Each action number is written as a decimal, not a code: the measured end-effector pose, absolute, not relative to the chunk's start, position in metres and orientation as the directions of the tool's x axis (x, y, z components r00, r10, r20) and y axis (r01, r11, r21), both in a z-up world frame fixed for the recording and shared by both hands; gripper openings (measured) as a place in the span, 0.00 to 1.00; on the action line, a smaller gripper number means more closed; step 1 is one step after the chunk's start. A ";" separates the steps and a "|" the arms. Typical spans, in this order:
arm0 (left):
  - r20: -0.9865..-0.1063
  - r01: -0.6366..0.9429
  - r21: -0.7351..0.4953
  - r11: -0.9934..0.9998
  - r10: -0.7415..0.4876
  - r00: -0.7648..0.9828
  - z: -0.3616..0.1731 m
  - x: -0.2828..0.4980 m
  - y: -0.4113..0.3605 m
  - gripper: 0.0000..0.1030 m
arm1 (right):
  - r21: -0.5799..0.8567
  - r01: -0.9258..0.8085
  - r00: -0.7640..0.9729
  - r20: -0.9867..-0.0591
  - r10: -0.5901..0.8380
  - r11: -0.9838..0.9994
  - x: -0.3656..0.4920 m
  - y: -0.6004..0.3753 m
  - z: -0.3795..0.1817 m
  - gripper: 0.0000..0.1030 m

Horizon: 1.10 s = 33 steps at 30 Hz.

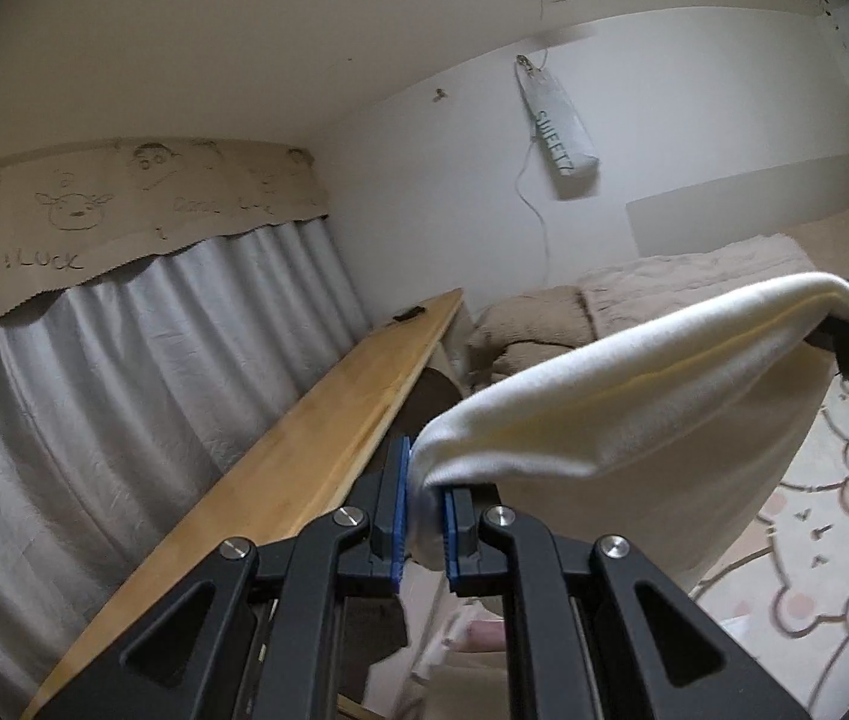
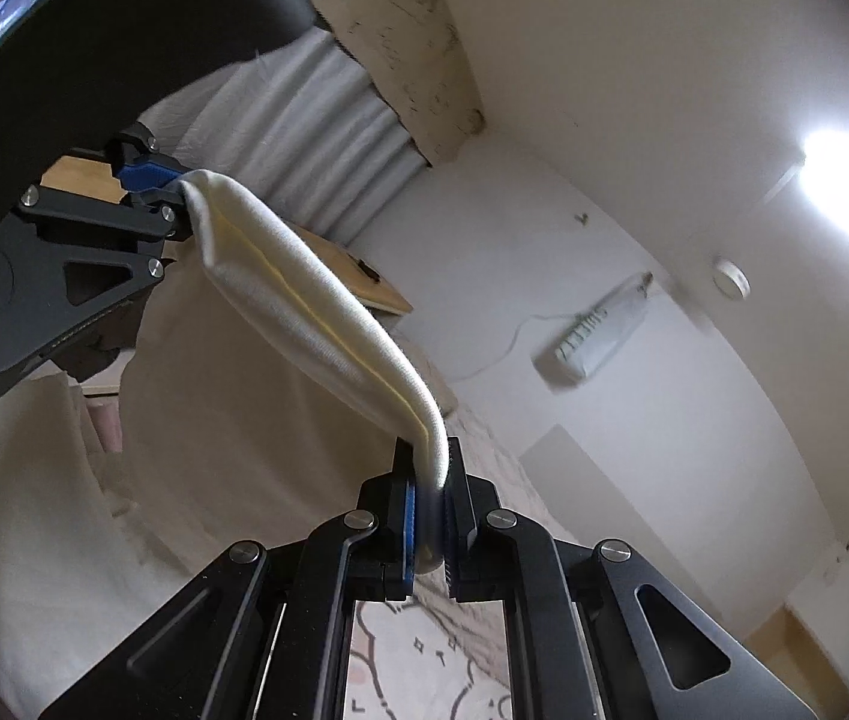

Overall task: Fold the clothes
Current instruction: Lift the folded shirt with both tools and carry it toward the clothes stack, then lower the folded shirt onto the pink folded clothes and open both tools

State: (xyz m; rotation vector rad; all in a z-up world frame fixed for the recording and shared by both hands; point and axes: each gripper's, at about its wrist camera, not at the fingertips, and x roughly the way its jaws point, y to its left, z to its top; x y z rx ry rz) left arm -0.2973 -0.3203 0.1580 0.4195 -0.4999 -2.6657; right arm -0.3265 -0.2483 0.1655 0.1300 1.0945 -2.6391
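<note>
The left gripper (image 1: 424, 510) is clamped on one end of a cream-white garment (image 1: 622, 396), the cloth bunched tight between its blue pads (image 1: 401, 501). The right gripper (image 2: 430, 531) pinches the other end in the same way, with the fabric squeezed between its blue pads (image 2: 407, 531). Between the two sets of fingers the garment's folded top edge stretches in a gently sagging band, lifted clear of the floor, and the rest of the cloth hangs down below that edge.

Out past the left fingers, to their left, a long wooden board (image 1: 280, 462) runs away toward the far wall, and beyond it hang silvery pleated curtains (image 1: 124, 360) topped by a brown paper strip with doodles (image 1: 94, 204). Straight ahead of the fingers lies brown and pink bedding (image 1: 634, 294) against a white wall, where a grey bag (image 1: 556, 120) hangs on a hook. Below and to the right of the fingers is a pale rug with a cartoon bear print (image 1: 814, 540).
</note>
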 end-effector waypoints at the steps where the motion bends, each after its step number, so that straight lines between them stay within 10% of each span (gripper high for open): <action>1: -0.214 0.326 0.394 -0.859 -0.431 -0.877 0.150 -0.293 -0.328 0.11 | -0.681 0.300 -0.954 -0.192 -0.232 -0.668 -0.323 -0.254 0.159 0.07; 22: -0.369 0.036 0.743 -0.668 -0.455 -0.810 -0.098 -0.123 -0.353 0.16 | -0.732 0.558 -0.823 -0.426 -0.377 -0.392 -0.142 -0.279 -0.095 0.09; 24: -0.390 0.047 0.708 -0.704 -0.445 -0.806 -0.097 -0.121 -0.358 0.40 | -0.660 0.634 -0.770 -0.491 -0.408 -0.403 -0.144 -0.272 -0.088 0.20; 27: -0.394 0.077 0.649 -0.757 -0.420 -0.818 -0.090 -0.109 -0.365 0.67 | -0.475 0.751 -0.659 -0.584 -0.475 -0.458 -0.154 -0.249 -0.059 0.64; 33: -0.419 0.119 0.443 -0.889 -0.322 -0.849 -0.058 -0.072 -0.372 0.67 | -0.039 0.842 -0.404 -0.708 -0.580 -0.539 -0.206 -0.210 0.016 0.64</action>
